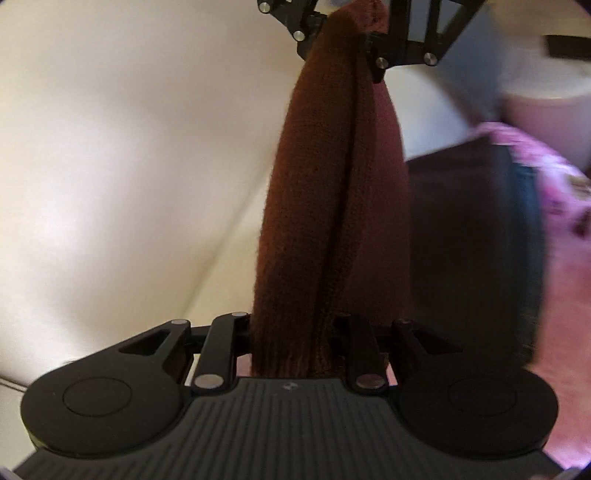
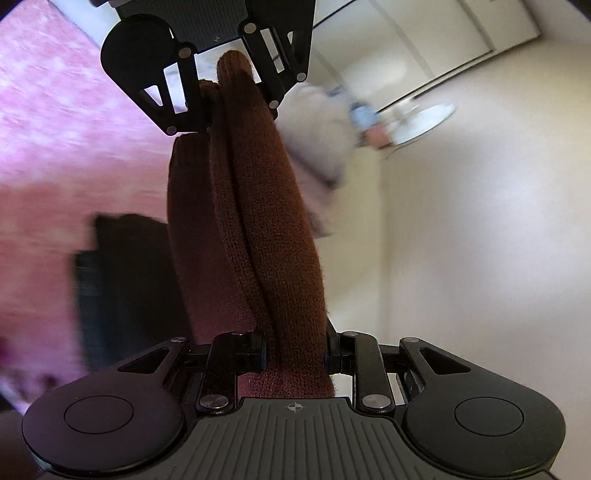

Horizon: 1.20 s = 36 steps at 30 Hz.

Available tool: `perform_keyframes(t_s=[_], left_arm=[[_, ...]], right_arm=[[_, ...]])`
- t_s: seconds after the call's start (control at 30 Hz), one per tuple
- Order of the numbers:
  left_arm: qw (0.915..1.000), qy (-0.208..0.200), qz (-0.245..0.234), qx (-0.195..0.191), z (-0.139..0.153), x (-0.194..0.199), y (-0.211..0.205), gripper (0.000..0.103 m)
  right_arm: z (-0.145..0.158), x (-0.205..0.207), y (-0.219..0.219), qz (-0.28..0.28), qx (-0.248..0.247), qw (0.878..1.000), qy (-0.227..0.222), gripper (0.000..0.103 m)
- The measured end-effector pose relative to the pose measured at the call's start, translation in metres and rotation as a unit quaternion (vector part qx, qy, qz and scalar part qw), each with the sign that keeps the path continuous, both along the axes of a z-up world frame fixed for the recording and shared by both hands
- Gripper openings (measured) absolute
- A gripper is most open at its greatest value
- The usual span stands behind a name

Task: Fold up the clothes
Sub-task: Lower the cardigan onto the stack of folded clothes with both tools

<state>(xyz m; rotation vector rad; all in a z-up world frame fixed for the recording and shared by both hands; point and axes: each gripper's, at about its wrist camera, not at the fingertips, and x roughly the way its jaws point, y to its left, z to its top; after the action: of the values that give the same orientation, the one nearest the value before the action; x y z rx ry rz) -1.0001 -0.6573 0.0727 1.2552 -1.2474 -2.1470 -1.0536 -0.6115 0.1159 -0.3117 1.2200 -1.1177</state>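
Note:
A brown knit garment [image 1: 325, 206] is bunched into a thick band and held taut in the air between both grippers. In the left wrist view my left gripper [image 1: 295, 343] at the bottom is shut on one end. The right gripper [image 1: 343, 33] at the top edge clamps the other end. The right wrist view shows the same band [image 2: 266, 229] running from my right gripper [image 2: 295, 354], shut on it, up to the left gripper [image 2: 232, 85]. A loose fold hangs beside the band on the bed side. The pads are hidden by the cloth.
A pink patterned bedspread [image 2: 55, 110] lies below, blurred by motion, with a dark folded garment [image 2: 125, 280] on it. A pale heap of clothes [image 2: 321, 136] sits further off. Cream walls and white cupboard doors [image 2: 424, 48] fill the other side.

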Motion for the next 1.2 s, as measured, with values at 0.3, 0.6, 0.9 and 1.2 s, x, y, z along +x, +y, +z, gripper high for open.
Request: perform_keyframes(t_s=[0.3,0.6,0.9,1.2], left_arm=[[0.9898,-0.096,0.008,0.105,-0.197,-0.040,-0.027,0.024],[0.9956,-0.047,0.021,0.078,-0.223,0.003,-0.014,0.039],[0.9977,-0.042,0.027,0.046,-0.221,0.039,-0.012,0.039],[0.9985,-0.028,0.025,0.039,-0.209,0.045,0.001,0.042]], right_arm=[[-0.147,-0.051,-0.051,0.031,0.080,0.996,0.012,0.025],[-0.211,-0.044,-0.021,0.040,0.100,0.993,0.054,0.043],[-0.222,-0.038,-0.011,0.012,0.096,0.991,0.095,0.047],[-0.219,-0.032,-0.005,-0.018,0.098,0.990,0.104,0.047]])
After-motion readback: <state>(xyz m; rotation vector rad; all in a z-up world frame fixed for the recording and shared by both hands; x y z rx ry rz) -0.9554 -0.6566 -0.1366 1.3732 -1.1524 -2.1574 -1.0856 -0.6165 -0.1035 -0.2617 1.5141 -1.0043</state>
